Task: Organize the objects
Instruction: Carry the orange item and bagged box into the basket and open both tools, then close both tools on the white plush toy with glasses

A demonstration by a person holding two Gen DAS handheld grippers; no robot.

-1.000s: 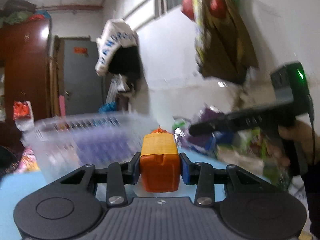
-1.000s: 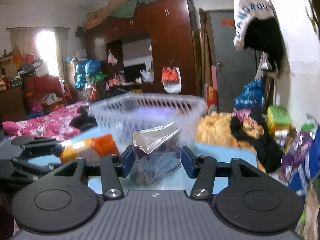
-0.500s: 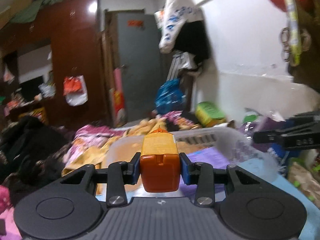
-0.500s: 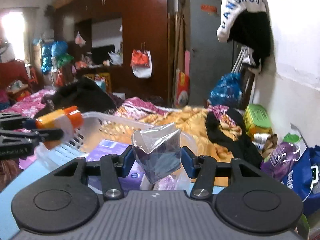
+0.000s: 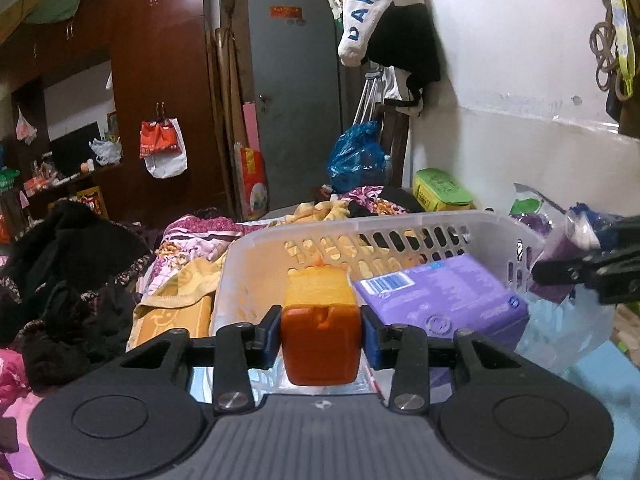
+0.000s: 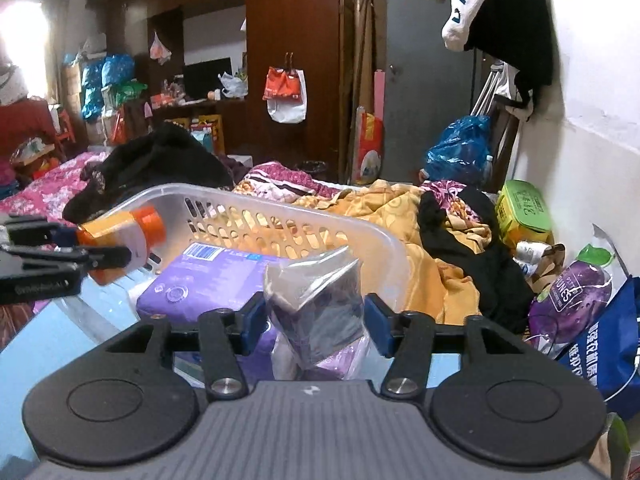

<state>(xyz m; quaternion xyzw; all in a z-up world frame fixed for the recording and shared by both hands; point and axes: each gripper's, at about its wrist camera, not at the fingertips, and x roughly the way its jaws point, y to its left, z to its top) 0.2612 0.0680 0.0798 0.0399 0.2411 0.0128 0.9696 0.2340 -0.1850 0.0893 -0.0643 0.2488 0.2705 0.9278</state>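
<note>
My left gripper (image 5: 320,330) is shut on an orange bottle with a yellow label (image 5: 320,320) and holds it over the near end of a clear plastic basket (image 5: 360,226). A purple pack (image 5: 440,296) lies in the basket. My right gripper (image 6: 314,318) is shut on a silvery purple pouch (image 6: 316,300) just above the basket's (image 6: 280,204) near right part. The left gripper with the bottle (image 6: 120,240) shows at the left of the right wrist view. The right gripper's tip (image 5: 584,272) shows at the right edge of the left wrist view.
The basket stands on a light blue table (image 6: 40,328). Behind it lie an orange blanket (image 6: 400,216), black clothes (image 6: 152,168) and a green box (image 6: 524,204). Purple and blue bags (image 6: 572,284) stand at the right by the white wall.
Both grippers have swung toward the basket and come over it with their objects. The basket now lies close below both of them.
</note>
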